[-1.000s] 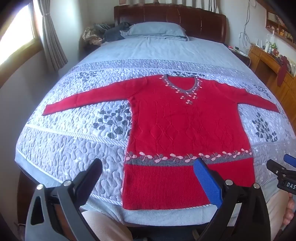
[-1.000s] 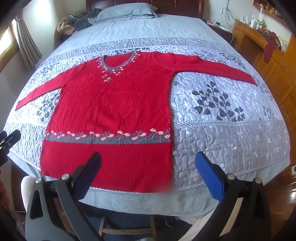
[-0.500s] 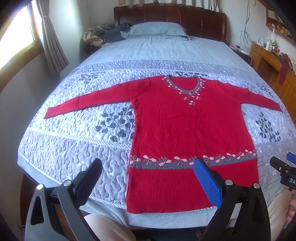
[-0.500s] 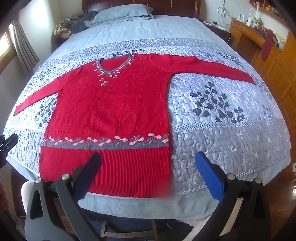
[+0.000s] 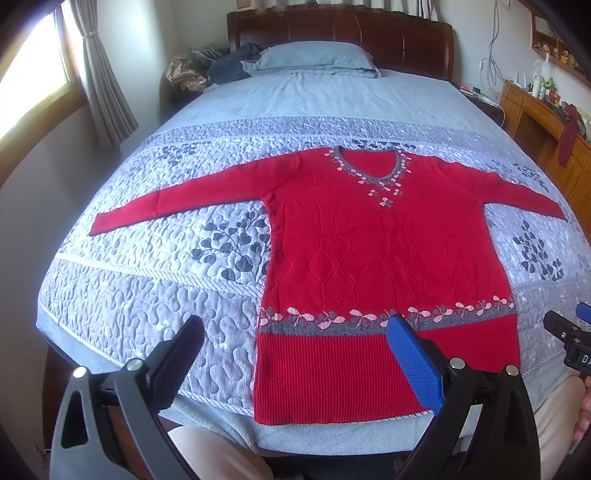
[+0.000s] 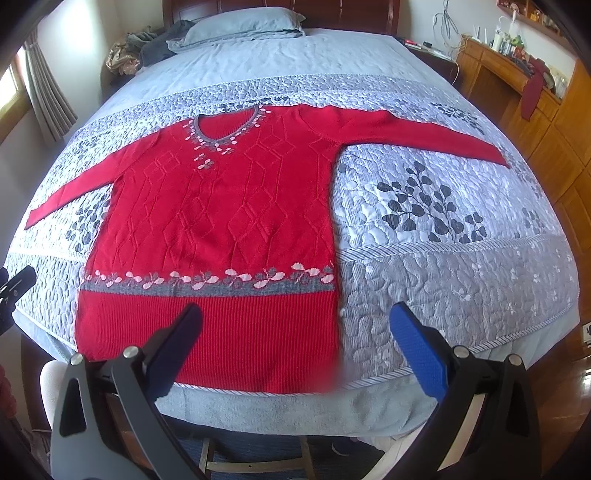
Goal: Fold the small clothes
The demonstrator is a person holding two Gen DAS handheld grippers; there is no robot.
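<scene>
Red knit sweater (image 5: 384,254) lies flat, front up, on a grey quilted bedspread (image 5: 155,295), both sleeves stretched straight out to the sides and its ribbed hem at the near edge of the bed. A pale blue pillow (image 5: 314,61) sits at the far end against the dark wooden headboard (image 5: 340,27). The left gripper (image 5: 295,343) hovers over the hem's left corner, fingers spread wide and holding nothing. The right gripper (image 6: 295,332) hangs above the hem's right corner, likewise spread apart and empty.
</scene>
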